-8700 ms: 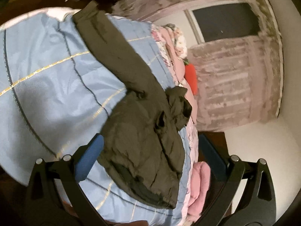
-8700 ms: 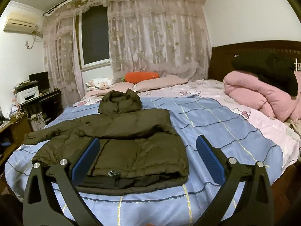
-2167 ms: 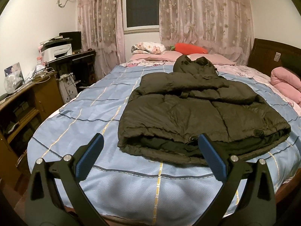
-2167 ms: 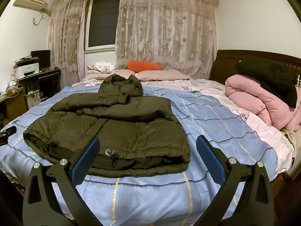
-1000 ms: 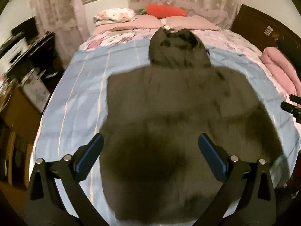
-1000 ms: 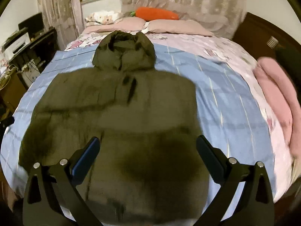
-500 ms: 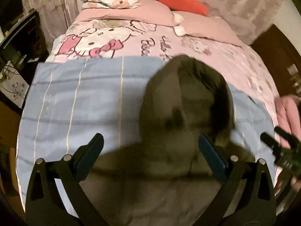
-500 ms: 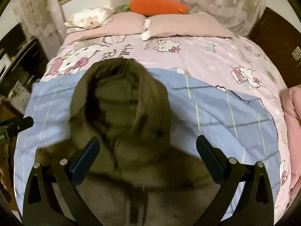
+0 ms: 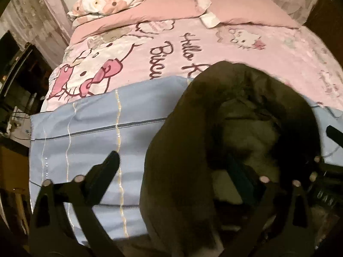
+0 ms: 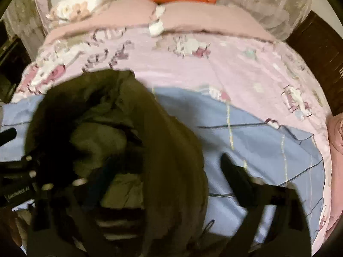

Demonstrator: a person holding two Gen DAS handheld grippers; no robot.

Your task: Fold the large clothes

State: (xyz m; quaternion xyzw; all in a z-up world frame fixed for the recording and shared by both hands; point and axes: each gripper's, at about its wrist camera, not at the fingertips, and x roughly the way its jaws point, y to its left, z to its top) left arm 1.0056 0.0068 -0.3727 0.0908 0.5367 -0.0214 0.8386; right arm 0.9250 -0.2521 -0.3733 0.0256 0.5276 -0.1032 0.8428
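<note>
A dark olive padded jacket (image 9: 178, 150) lies on a blue striped bedspread (image 9: 85, 128), its hood (image 10: 90, 98) pointing away from both tongs toward the pink pillows (image 9: 163, 6).

The left tongs (image 9: 178, 167) straddle the hood's left rim and the right tongs (image 10: 165, 165) its right rim. On each, one finger is inside the hood opening and the other out over the bedspread. Both pairs are closing with rim fabric between them, and the pads do not seem to press it yet.

The jacket looks puffy, soft and light but bulky, so it would likely compress and slump. The thick rolled hood rim seems a sound place to pinch.

The left view alone shows a dark desk (image 9: 12, 81) beside the bed. The right view alone shows the wooden headboard (image 10: 317, 49) and striped lining (image 10: 120, 224) below the hood. Each view glimpses the other tongs at its edge.
</note>
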